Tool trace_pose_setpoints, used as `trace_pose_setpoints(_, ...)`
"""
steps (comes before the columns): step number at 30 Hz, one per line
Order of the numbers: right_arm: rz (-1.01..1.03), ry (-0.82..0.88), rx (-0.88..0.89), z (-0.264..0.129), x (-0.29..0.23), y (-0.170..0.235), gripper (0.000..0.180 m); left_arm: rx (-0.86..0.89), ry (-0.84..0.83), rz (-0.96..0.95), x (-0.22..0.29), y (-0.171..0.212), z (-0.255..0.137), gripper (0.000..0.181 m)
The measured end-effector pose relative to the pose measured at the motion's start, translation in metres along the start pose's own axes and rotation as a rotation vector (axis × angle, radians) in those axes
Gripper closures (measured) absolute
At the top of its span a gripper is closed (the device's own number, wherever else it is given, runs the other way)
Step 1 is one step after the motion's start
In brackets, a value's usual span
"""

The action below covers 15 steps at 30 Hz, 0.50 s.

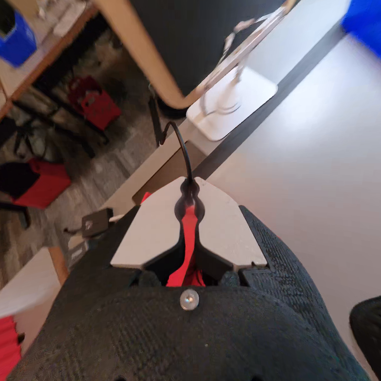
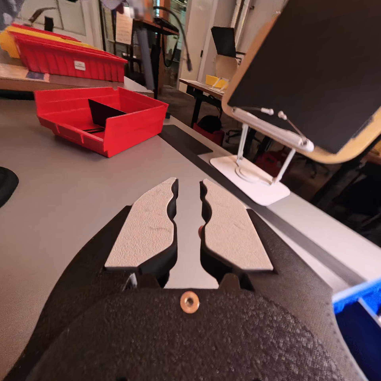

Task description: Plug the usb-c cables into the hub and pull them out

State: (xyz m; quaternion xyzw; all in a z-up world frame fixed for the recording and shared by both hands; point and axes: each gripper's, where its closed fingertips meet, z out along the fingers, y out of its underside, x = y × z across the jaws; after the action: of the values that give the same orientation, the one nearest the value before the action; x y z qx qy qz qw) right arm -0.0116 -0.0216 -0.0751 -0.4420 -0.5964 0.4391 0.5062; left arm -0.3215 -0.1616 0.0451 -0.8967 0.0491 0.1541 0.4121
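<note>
In the left wrist view my left gripper [image 1: 190,182] is shut on a thin black usb-c cable [image 1: 184,148]. The cable arches up from the fingertips and its free end hangs over the table's edge. Red shows through the gap between the fingers, below the gripper. The hub [image 2: 272,127] is a pale bar along the lower edge of a dark, wood-rimmed board [image 2: 309,72] on a white stand [image 2: 251,179]; two white plugs [image 2: 267,111] sit beside it. It is blurred in the left wrist view [image 1: 243,45]. My right gripper [image 2: 188,183] is open and empty above the grey table [image 2: 82,195].
A red bin [image 2: 127,127] with a black divider and black cables stands on the table at the left. A blue bin [image 2: 358,309] is close at the right, and shows in the left wrist view [image 1: 362,20]. More red and yellow bins [image 2: 61,59] sit on a table behind. A dark strip [image 2: 288,231] runs along the table. One gripper's finger ends stand about 40 centimetres off the other's. The hub [image 2: 272,127] lies around 30 centimetres away from my right fingertips. It is also in sight in the left wrist view [image 1: 246,45].
</note>
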Motion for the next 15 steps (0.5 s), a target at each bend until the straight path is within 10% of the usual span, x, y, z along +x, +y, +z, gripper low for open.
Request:
trace_pose_setpoints(7,-0.266,-0.251,-0.137,0.041,-0.043,-0.051,0.158,0.267,0.281,0.128,0.148,-0.061,-0.006,0.18)
trace_pose_setpoints(15,-0.276,-0.387,-0.329,0.073,-0.076,0.013,0.15,0.404,0.532,0.16,0.27,-0.072,0.017,0.18)
